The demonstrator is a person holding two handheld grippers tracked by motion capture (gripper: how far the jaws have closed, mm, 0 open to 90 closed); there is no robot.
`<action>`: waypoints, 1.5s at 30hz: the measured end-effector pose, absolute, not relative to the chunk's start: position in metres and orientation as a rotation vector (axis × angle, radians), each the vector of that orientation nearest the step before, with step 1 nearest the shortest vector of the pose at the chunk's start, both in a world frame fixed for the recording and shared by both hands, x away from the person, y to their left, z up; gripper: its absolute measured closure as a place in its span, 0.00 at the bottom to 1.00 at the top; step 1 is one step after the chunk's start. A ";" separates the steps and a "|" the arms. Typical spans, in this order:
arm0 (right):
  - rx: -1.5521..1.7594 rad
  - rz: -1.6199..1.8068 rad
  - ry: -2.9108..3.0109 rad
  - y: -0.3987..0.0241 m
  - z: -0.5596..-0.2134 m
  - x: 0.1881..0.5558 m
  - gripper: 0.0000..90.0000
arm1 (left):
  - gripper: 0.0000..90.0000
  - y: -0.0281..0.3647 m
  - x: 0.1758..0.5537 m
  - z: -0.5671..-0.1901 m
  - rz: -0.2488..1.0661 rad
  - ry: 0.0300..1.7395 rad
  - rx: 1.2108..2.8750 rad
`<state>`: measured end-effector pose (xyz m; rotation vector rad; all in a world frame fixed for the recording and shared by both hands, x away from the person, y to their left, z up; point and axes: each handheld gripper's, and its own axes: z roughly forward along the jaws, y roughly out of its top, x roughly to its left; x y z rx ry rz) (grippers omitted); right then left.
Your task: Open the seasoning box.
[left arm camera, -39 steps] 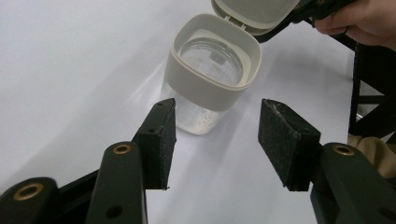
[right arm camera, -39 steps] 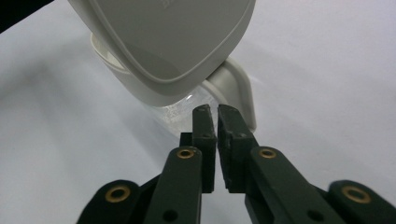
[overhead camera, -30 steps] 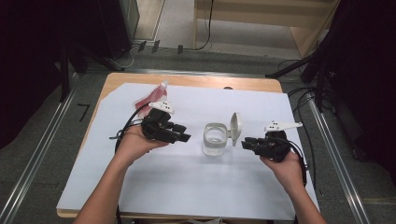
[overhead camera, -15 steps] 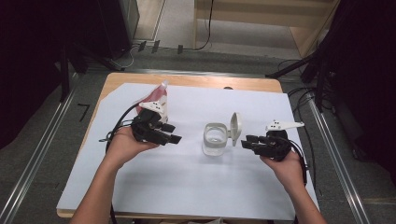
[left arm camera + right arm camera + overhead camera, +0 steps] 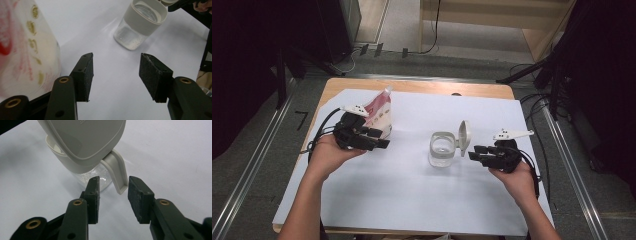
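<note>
Jar (image 5: 443, 149) lid stands flipped open; my right gripper (image 5: 474, 152) has just spread off its tab. Left gripper (image 5: 382, 138), spread and empty, must next pinch the pouch (image 5: 379, 113).

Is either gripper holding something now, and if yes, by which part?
Nothing is held. The left gripper is open beside the pouch. The right gripper is open, just short of the jar lid's tab.

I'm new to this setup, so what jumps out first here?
A clear jar stands mid-table with its hinged lid flipped up. The right gripper sits open just beside that lid. At the left, a pink-and-white pouch stands next to the open left gripper.
</note>
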<state>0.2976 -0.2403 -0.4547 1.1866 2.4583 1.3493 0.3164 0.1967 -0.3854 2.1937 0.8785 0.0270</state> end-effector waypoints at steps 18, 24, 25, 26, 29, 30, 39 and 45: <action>1.191 1.350 2.450 -0.238 -0.459 0.303 0.51 | 0.51 0.236 0.310 -0.374 0.056 0.976 2.142; 1.195 1.349 2.450 -0.239 -0.458 0.303 0.51 | 0.51 0.250 0.308 -0.371 0.082 1.022 2.137; 1.193 1.347 2.451 -0.239 -0.458 0.303 0.51 | 0.51 0.253 0.307 -0.371 0.082 1.035 2.132; 1.193 1.346 2.451 -0.239 -0.458 0.303 0.51 | 0.51 0.256 0.307 -0.370 0.089 1.043 2.123; 1.197 1.346 2.449 -0.239 -0.458 0.303 0.51 | 0.51 0.261 0.309 -0.370 0.105 1.060 2.116; 1.197 1.345 2.448 -0.239 -0.458 0.303 0.52 | 0.51 0.262 0.310 -0.371 0.115 1.065 2.108; 1.196 1.328 2.447 -0.238 -0.459 0.302 0.52 | 0.51 0.252 0.329 -0.372 0.118 1.066 2.092; 1.201 1.322 2.443 -0.240 -0.460 0.299 0.52 | 0.54 0.245 0.342 -0.374 0.115 1.063 2.075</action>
